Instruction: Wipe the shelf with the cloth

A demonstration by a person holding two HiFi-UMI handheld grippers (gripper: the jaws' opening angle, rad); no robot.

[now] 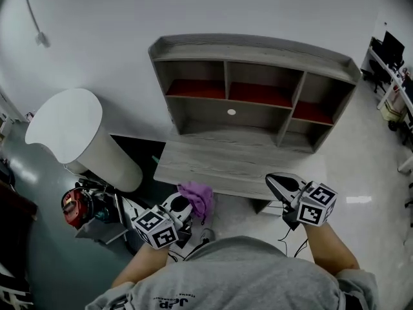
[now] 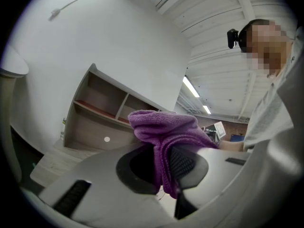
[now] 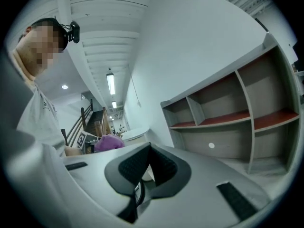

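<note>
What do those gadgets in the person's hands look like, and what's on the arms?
The left gripper and right gripper are pale grey shells with black ribbed pads, each carrying a cube of black-and-white square markers. The person wears a grey shirt, forearms uncovered.

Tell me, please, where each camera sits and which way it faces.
Head view: on the person's head, facing steeply down at the shelf; forearms, left gripper, right gripper show.
Left gripper view: on that gripper, along jaws shut on purple cloth; torso at right.
Right gripper view: on that gripper, jaws shut, empty; torso at left.
All share shelf and cloth.
</note>
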